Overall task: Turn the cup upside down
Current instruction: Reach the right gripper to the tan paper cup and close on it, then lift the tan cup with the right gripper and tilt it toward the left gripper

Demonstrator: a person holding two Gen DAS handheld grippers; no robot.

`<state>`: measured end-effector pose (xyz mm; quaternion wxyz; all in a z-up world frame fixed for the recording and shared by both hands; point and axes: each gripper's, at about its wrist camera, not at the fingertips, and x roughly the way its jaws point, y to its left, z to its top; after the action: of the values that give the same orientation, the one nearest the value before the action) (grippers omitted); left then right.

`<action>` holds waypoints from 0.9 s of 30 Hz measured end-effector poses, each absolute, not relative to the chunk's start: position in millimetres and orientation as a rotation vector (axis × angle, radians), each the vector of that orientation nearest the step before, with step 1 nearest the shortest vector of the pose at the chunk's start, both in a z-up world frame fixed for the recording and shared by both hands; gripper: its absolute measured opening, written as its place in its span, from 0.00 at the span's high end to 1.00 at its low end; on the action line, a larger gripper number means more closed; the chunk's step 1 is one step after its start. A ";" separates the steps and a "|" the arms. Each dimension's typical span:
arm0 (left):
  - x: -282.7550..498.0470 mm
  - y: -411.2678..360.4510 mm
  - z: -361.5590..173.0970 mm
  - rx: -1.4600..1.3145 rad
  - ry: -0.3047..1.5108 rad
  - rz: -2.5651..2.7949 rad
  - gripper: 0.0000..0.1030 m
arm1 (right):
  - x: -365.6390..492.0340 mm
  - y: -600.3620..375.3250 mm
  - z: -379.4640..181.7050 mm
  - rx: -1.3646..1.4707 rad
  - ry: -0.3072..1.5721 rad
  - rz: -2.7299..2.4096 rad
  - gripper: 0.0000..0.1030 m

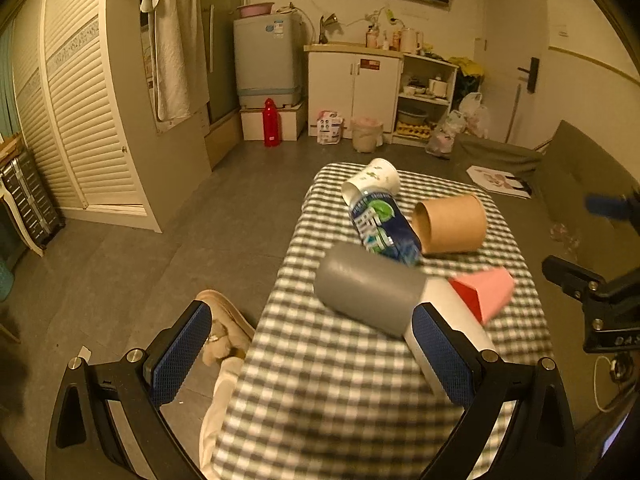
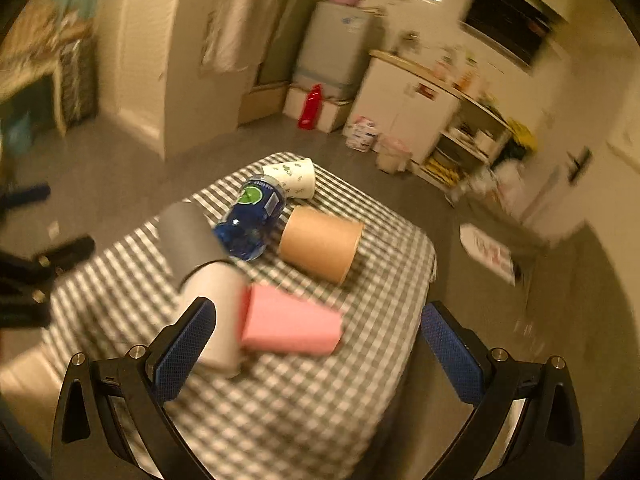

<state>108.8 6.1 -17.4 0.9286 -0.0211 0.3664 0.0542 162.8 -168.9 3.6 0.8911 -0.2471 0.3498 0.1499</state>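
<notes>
Five containers lie tipped on their sides on the checked tablecloth (image 1: 332, 380) of a small table: a grey-and-white cup (image 1: 372, 294), a pink cup (image 1: 486, 290), a brown paper cup (image 1: 452, 224), a blue bottle (image 1: 382, 228) and a white printed paper cup (image 1: 372, 180). In the left wrist view the left gripper (image 1: 316, 354) stands with its jaws wide apart and nothing between them; the grey end of the grey-and-white cup lies just ahead of the gap, and its white end runs down beside the right-hand finger (image 1: 444, 356), whose blue pad overlaps it in the picture, though contact cannot be told. The pink cup lies just beyond that white end, mouth toward the camera. In the right wrist view, which is blurred, the right gripper (image 2: 320, 354) is also spread wide and holds nothing; the pink cup (image 2: 290, 324) lies on the cloth between and just ahead of its fingertips, nearer the left-hand finger (image 2: 186, 352), with the white end of the grey-and-white cup (image 2: 200, 252) behind that finger. The brown paper cup (image 2: 320, 242) lies farther out, the blue bottle (image 2: 254, 220) beside it, and the white printed paper cup (image 2: 292, 178) at the far edge
</notes>
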 end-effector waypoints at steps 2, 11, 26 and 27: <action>126.8 6.0 -19.2 -0.045 0.760 0.121 0.00 | 189.7 -161.9 -0.6 -0.603 0.741 0.364 0.00; 187.4 13.5 -37.7 -0.059 0.805 0.170 0.00 | 295.1 -122.5 -54.3 -0.916 0.852 0.574 0.00; 224.7 25.6 -66.3 -0.064 0.871 0.186 0.00 | 352.8 -107.6 -136.2 -1.158 1.009 0.654 0.08; 224.3 26.3 -65.3 -0.068 0.871 0.185 0.00 | 354.1 -107.0 -138.1 -1.176 1.008 0.639 0.09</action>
<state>224.3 26.3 -65.3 0.9019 -0.0329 0.4213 0.0893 354.1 -107.0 -138.1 0.6694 -0.5215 0.4469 0.2832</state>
